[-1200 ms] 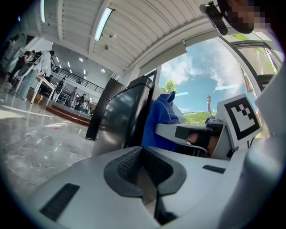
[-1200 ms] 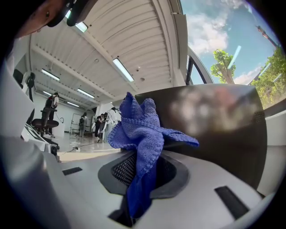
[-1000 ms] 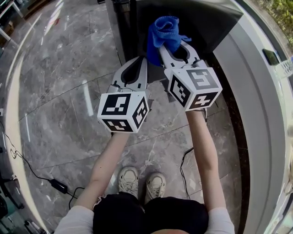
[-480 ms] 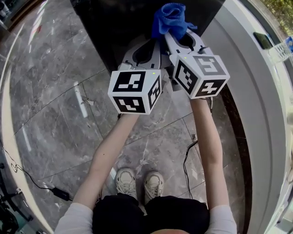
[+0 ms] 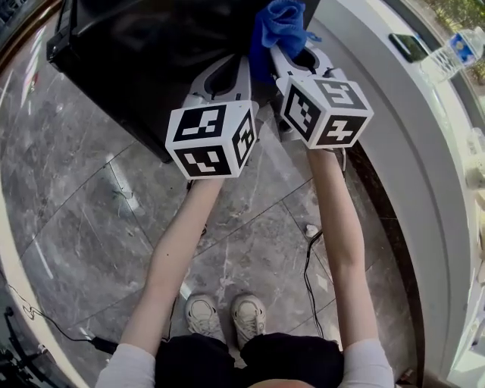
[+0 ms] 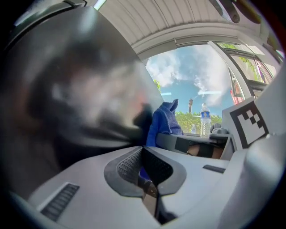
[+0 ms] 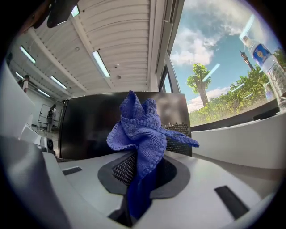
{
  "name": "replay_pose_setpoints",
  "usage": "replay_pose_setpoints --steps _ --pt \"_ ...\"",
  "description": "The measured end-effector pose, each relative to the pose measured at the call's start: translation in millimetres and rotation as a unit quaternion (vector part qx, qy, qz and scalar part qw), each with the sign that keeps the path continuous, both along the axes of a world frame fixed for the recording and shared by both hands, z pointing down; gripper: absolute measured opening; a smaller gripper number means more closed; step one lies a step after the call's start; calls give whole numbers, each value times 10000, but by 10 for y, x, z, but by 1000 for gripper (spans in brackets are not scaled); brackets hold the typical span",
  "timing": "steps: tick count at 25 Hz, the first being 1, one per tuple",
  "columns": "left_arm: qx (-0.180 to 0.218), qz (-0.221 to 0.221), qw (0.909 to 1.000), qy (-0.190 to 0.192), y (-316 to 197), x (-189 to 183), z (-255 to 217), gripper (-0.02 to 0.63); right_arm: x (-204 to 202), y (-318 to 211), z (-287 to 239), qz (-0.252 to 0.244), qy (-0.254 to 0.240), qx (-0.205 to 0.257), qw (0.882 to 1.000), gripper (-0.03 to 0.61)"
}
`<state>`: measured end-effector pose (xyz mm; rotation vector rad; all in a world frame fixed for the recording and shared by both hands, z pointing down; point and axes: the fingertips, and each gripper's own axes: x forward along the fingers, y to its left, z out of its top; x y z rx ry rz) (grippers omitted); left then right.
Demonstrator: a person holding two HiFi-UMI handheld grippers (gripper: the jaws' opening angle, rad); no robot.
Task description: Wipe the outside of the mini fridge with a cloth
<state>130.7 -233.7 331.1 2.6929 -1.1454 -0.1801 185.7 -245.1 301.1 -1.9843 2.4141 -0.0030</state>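
Marbled grey floor (image 5: 76,189) underfoot, black fridge (image 5: 136,53) standing on it at top left of the head view, curved white table (image 5: 394,151) along the right side. Clear bottle (image 5: 455,47) upright on that table, near the far corner. Thin cable (image 5: 311,265) across the floor beside a pair of pale shoes (image 5: 227,318).

Right tool (image 5: 292,53) held out toward the fridge's right end, clamped on a blue cloth (image 5: 280,23). Cloth bunched and sticking up out of the tips, loose folds spread above them. Seen from the right gripper view, cloth (image 7: 143,129) pinched between the pads of the right tool (image 7: 138,179), dark fridge face (image 7: 89,125) just behind it. Contact with the fridge not clear from any view.

Left tool (image 5: 231,64) just beside the right one, over the fridge's front edge. Pressed together with nothing between them in the left gripper view (image 6: 147,179), and very close to the blurred dark fridge wall (image 6: 67,89). Cloth (image 6: 163,123) and bottle (image 6: 205,118) visible beyond.
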Motion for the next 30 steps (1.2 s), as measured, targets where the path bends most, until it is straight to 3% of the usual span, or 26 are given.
replay_pose_setpoints --steps 7,17,30 --pt "109 87 9999 12 -33 170 -33 5 549 -139 62 438 55 -76 9990 89" --pt "137 159 9996 -188 -14 298 162 5 707 -177 73 357 201 39 9992 89" --pt "106 214 9994 -263 14 312 293 5 1003 -213 70 639 321 -8 9974 89"
